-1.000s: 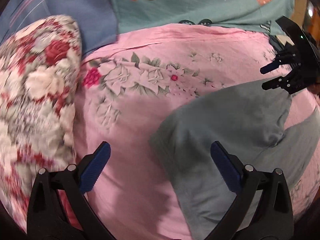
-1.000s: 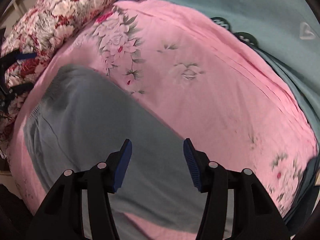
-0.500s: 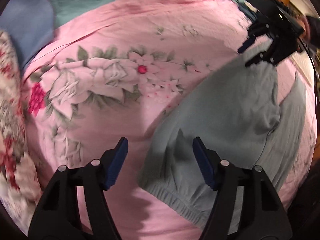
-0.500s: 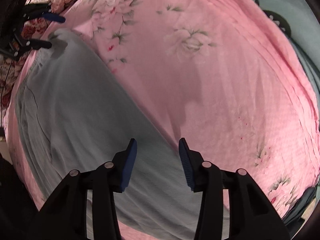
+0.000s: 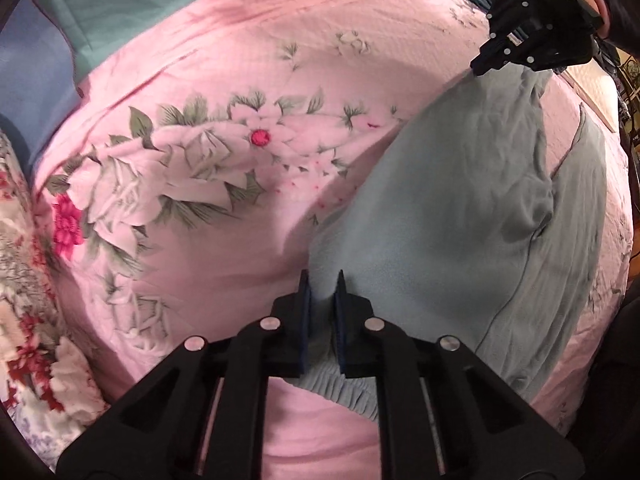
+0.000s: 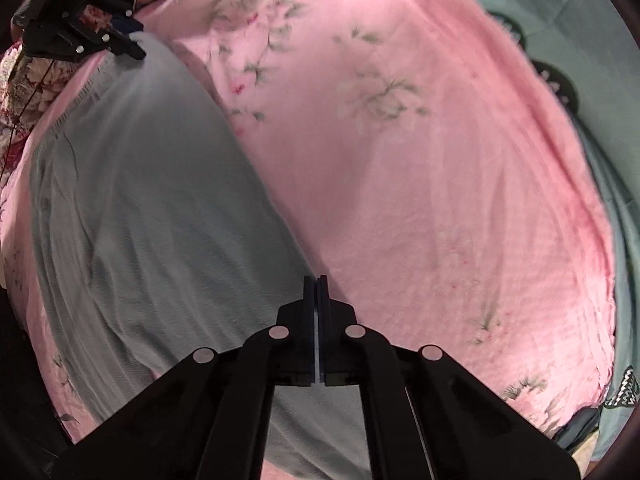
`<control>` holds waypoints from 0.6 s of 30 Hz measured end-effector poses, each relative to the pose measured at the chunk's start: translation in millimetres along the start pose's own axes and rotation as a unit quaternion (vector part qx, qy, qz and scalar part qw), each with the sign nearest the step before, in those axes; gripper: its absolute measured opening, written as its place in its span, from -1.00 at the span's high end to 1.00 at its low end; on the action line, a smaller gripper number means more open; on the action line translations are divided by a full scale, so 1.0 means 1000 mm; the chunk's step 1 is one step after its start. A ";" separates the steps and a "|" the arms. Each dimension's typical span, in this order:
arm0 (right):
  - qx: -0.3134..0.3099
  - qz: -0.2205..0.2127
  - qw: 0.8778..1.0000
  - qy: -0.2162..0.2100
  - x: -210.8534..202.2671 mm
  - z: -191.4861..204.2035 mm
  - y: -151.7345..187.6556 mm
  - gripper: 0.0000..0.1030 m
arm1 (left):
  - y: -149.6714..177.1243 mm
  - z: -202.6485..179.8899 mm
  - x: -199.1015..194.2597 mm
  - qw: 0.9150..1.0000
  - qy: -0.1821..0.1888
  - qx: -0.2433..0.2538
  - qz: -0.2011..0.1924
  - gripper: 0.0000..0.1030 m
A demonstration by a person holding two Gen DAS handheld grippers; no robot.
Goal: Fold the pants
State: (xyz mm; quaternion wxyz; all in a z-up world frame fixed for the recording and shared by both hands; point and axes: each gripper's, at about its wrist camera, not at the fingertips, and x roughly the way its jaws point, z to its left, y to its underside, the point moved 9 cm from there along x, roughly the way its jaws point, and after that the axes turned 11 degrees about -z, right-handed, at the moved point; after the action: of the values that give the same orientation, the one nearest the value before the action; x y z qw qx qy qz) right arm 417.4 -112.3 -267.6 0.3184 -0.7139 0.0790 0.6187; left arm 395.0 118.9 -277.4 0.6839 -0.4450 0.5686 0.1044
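On the pink bedspread, the grey pants are now pinched by the left gripper and right gripper, earlier agape, readying the fold.

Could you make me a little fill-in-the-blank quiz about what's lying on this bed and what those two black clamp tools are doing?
1. The pants lying on the bedspread are pale ____ in colour.
2. The bedspread is ____ with a flower print.
3. The left gripper pinches the pants beside their gathered elastic ____.
4. The right gripper has its jaws ____ on the pants' edge.

Missing words: grey-green; pink; waistband; shut
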 end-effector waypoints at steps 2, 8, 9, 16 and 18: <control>0.004 -0.013 1.000 0.004 -0.017 -0.002 0.000 0.99 | -0.002 -0.002 -0.009 1.000 -0.007 0.003 -0.008 0.80; -0.014 -0.039 0.999 0.002 -0.067 0.036 0.006 0.99 | -0.004 -0.019 -0.045 0.998 -0.035 0.024 -0.041 0.80; -0.017 -0.045 0.999 -0.004 -0.076 0.046 0.009 0.99 | -0.003 -0.025 -0.053 0.998 -0.039 0.033 -0.047 0.80; -0.059 -0.048 0.997 -0.030 -0.107 0.139 0.051 0.99 | 0.024 -0.072 -0.104 0.993 -0.059 0.072 -0.066 0.80; -0.073 -0.040 0.996 -0.041 -0.107 0.167 0.068 0.99 | 0.041 -0.088 -0.109 0.993 -0.056 0.079 -0.060 0.80</control>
State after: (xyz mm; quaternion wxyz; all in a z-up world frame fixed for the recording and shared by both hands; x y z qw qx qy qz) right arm 220.3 -104.0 -197.2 0.2928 -0.7121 -0.0081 0.6381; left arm 272.2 118.5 -198.3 0.7528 -0.4166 0.5079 0.0430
